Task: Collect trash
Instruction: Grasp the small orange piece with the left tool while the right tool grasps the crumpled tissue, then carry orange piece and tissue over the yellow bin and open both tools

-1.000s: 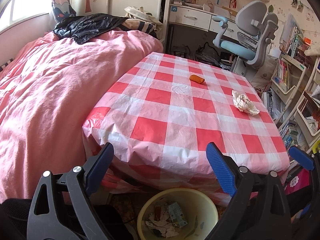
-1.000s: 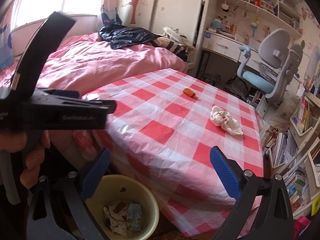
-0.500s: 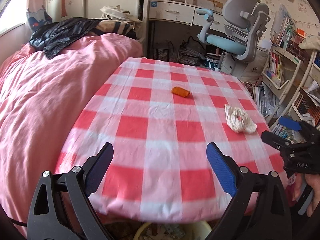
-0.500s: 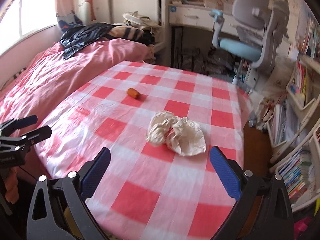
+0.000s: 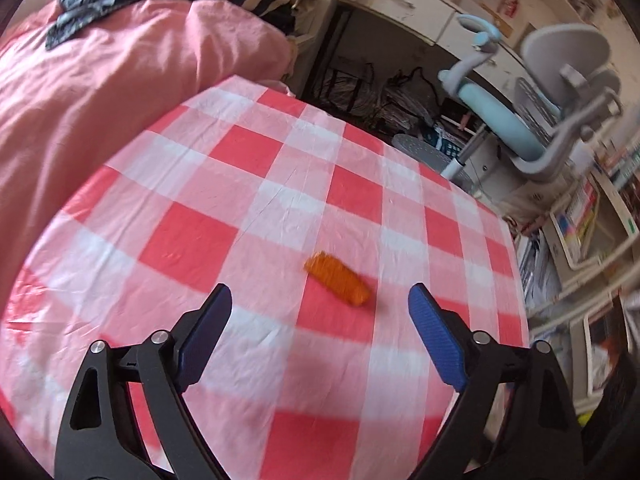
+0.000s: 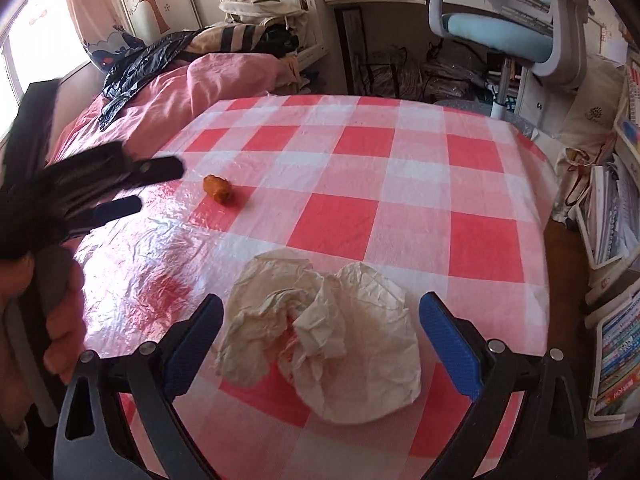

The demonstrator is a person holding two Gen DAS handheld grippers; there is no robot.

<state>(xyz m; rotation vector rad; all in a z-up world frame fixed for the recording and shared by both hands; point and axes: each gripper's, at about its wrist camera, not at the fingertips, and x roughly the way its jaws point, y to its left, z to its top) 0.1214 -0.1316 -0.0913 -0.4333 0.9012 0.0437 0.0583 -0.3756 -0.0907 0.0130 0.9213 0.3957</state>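
We hold the left gripper [image 5: 320, 312] over the checked bench [image 5: 192, 236], its jaws wide but closing, gripping nothing; the orange scrap [image 5: 337, 278] lies just ahead of its tips, slightly right. Our right gripper [image 6: 320, 320] stands wide open, and the crumpled paper [image 6: 324, 336] rests on the bench between its blue fingers [image 6: 448, 344], untouched.

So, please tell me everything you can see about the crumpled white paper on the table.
The crumpled white paper is one loose wad, off-white with faint reddish stains in its folds. It looks thin and creased, like a used napkin or wrapper. It lies on the red-and-white checked tablecloth, near the table's front edge, apart from the small orange piece. The right gripper is open, and the wad lies between its blue pads; they do not seem to press on it.
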